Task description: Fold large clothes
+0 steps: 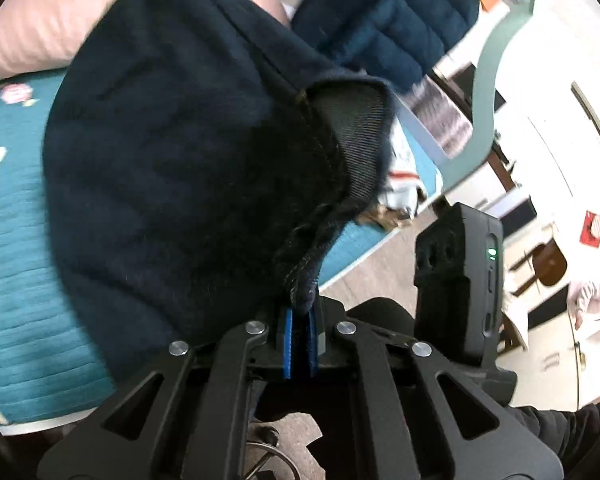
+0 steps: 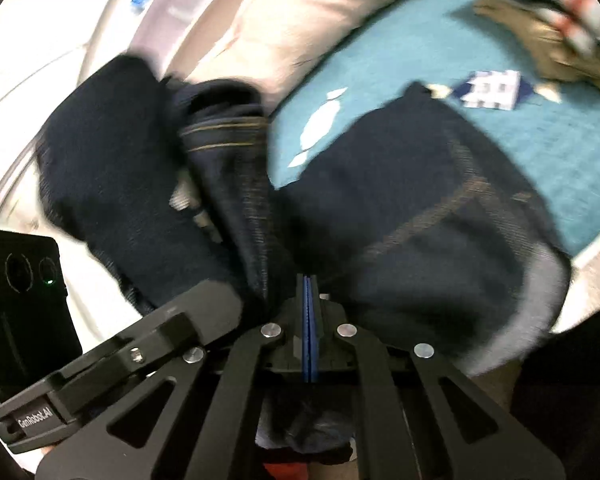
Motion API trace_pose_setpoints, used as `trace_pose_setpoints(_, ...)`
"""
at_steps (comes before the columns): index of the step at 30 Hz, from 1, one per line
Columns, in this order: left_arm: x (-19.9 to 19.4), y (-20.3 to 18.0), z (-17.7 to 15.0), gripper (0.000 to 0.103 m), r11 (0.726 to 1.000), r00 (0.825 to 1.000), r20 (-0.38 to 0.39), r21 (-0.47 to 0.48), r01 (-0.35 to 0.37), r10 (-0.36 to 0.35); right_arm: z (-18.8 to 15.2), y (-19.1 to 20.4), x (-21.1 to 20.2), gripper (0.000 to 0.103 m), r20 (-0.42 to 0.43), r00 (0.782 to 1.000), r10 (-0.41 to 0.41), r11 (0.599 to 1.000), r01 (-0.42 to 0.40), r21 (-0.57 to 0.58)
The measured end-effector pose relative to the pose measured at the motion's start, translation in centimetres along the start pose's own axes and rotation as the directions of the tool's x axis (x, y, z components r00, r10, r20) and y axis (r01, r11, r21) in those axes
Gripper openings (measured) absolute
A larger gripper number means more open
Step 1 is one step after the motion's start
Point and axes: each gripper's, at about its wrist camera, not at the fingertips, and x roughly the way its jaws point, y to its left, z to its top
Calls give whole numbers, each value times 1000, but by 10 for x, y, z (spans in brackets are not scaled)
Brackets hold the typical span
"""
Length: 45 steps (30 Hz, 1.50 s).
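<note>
A pair of dark navy jeans [image 1: 188,160] with tan stitching hangs over a teal bedspread [image 1: 16,248]. My left gripper [image 1: 302,312] is shut on a bunched edge of the jeans, near a hem, and holds the cloth up. My right gripper [image 2: 310,292] is shut on another part of the jeans [image 2: 400,208], near a stitched pocket, with the cloth draped over and around its fingers. The jeans hide most of both gripper tips.
A pink pillow [image 1: 40,20] lies at the head of the bed [image 2: 320,12]. A dark blue quilted jacket [image 1: 392,12] hangs on a pale green chair [image 1: 488,80] beside the bed. Beige and striped clothes [image 2: 540,28] lie at the far right of the bedspread [image 2: 480,120].
</note>
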Motion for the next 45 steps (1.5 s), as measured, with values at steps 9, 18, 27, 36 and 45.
trace_pose_setpoints(9,91,6,-1,6,997,980,-197,-77,13,-27,1,-66,-28,3,-22,975,-220,966,221,137)
trace_pose_setpoints(18,58,1,17,70,984,979,-135,-104,143,-156,30,-47,-91,3,116,966,-233,972,229,50)
trace_pose_setpoints(27,34,64,26,74,965,998,-64,-262,-25,8,60,-33,-22,3,-26,982,-187,981,185,-61)
trace_pose_setpoints(36,57,137,48,73,872,997,-80,-489,-18,-24,41,-84,28,0,-180,942,-283,959,283,-23)
trace_pose_setpoints(45,70,128,48,79,911,991,-127,-403,-85,36,49,-94,-37,10,-52,972,-229,971,232,62)
